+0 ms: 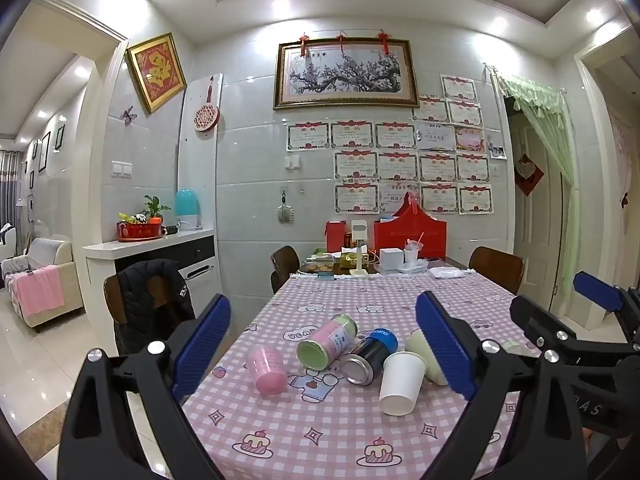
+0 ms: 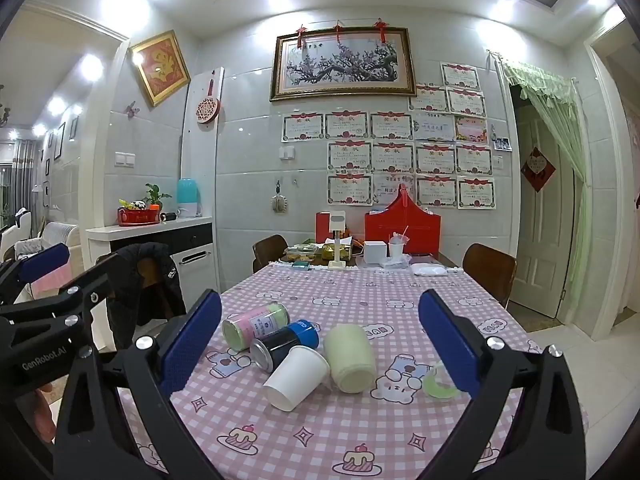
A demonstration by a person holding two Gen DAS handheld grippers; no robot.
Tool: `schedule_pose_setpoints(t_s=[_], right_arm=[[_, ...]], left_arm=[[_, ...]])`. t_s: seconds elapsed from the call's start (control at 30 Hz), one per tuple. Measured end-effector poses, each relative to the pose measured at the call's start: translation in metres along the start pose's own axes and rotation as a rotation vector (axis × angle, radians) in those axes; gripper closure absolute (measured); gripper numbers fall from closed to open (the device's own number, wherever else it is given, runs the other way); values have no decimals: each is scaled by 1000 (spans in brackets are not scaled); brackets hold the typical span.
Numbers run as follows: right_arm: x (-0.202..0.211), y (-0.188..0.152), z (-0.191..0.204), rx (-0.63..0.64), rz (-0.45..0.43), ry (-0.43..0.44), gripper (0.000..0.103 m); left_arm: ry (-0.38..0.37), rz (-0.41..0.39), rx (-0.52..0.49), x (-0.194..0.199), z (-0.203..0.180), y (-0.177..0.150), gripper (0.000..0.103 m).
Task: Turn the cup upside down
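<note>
**Paper cup down, both tongs empty**

Since the white paper cup (image 1: 401, 382) lies tipped among the cans on the table (image 1: 320, 432), leaning on the dark can (image 1: 370, 356), we judge it light, thin-walled and easy to crush: grip mid-wall, gently. Left tongs (image 1: 322, 346) spread wide, holding nothing, clear of everything. Right tongs (image 2: 320, 344) equally wide, empty, hovering above the cup.

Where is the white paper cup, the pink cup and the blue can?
white paper cup (image 1: 400, 384), left wrist view, on its side wall.
pink cup (image 1: 266, 370), left wrist view, on its side.
blue can (image 2: 286, 340), right wrist view, on its dark body.
</note>
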State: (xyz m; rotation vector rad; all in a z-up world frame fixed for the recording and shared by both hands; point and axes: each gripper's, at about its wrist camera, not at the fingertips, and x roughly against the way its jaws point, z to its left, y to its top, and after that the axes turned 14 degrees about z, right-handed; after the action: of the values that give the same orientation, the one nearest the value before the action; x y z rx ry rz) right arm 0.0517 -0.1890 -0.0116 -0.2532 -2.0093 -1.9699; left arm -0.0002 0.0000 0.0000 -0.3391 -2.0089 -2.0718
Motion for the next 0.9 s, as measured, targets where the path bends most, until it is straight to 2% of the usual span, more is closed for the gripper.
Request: schedule_pose_setpoints(t_s=[0.9], right_arm=[[0,-1,-2,3,13,-3,8]], left_arm=[[-2,12,5,-6,-3,-1,11]])
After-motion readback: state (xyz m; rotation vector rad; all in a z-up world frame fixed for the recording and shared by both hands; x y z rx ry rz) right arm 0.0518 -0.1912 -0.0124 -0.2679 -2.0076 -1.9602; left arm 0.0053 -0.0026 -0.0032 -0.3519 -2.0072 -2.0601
